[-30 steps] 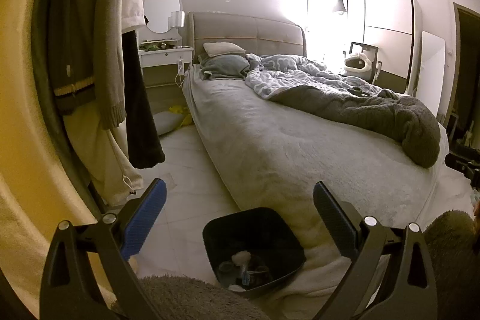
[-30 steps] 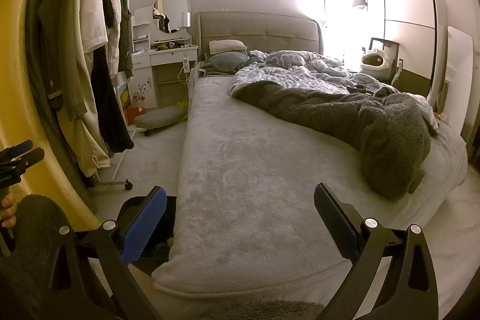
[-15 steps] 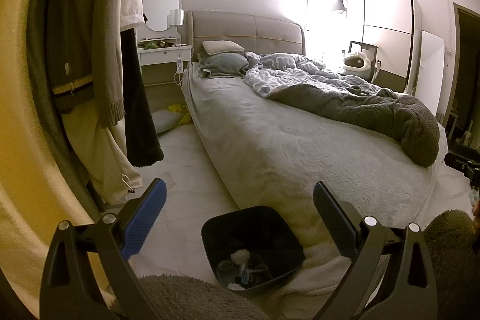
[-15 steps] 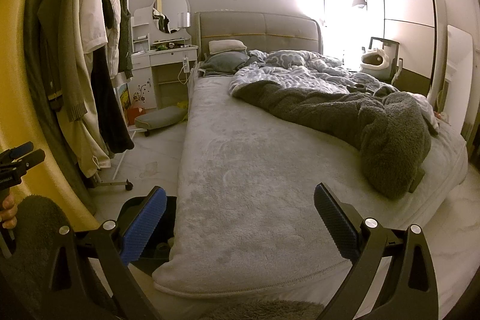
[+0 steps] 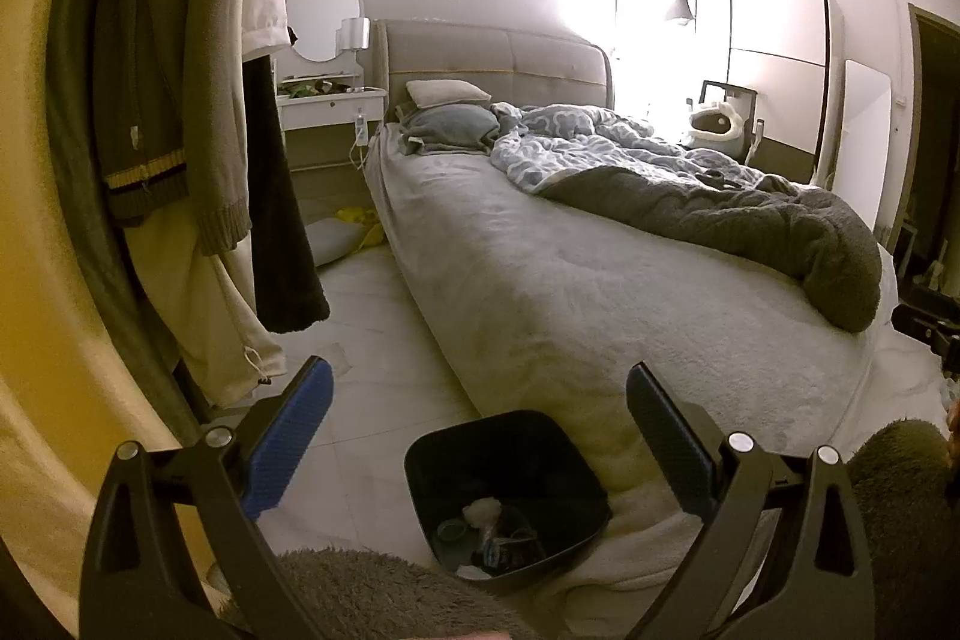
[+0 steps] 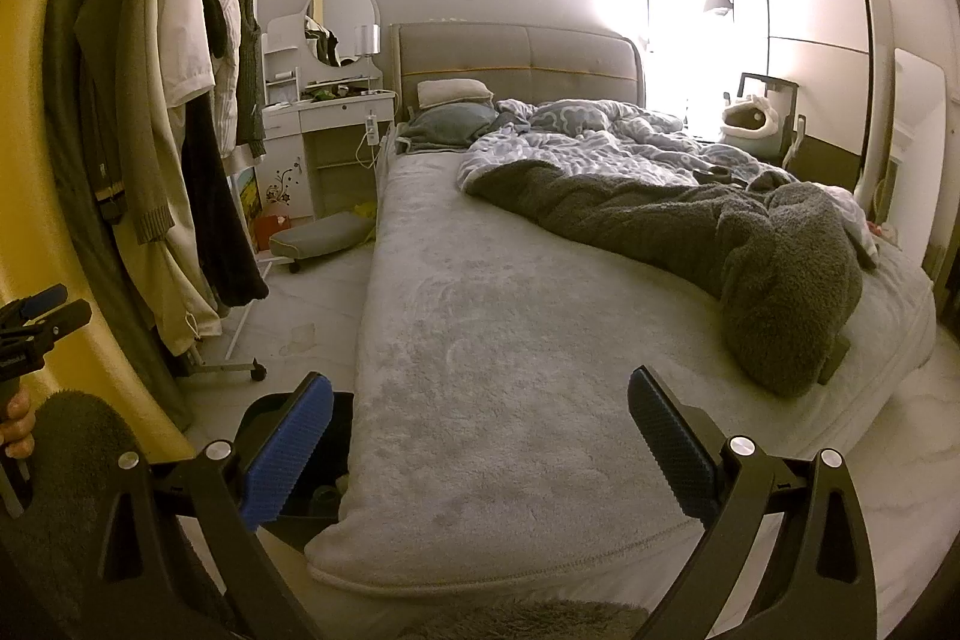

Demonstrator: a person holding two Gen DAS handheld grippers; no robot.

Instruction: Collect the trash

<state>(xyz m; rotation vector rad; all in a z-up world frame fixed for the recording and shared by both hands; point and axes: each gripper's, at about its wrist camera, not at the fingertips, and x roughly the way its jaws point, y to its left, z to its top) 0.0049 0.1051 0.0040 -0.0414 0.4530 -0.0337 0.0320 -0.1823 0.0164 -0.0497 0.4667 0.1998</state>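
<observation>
Unmoved left gripper (image 5: 480,436), jaws wide apart.

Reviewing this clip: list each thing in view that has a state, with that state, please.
left gripper: open, empty
right gripper: open, empty
trash bin: upright on floor beside the bed, some trash inside
bed: unmade
dark blanket: bunched toward one side
wardrobe: doors closed

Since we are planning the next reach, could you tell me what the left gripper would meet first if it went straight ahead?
Probably the bed: the open left gripper points over the black bin toward the mattress's near side, though depth is unclear.
</observation>
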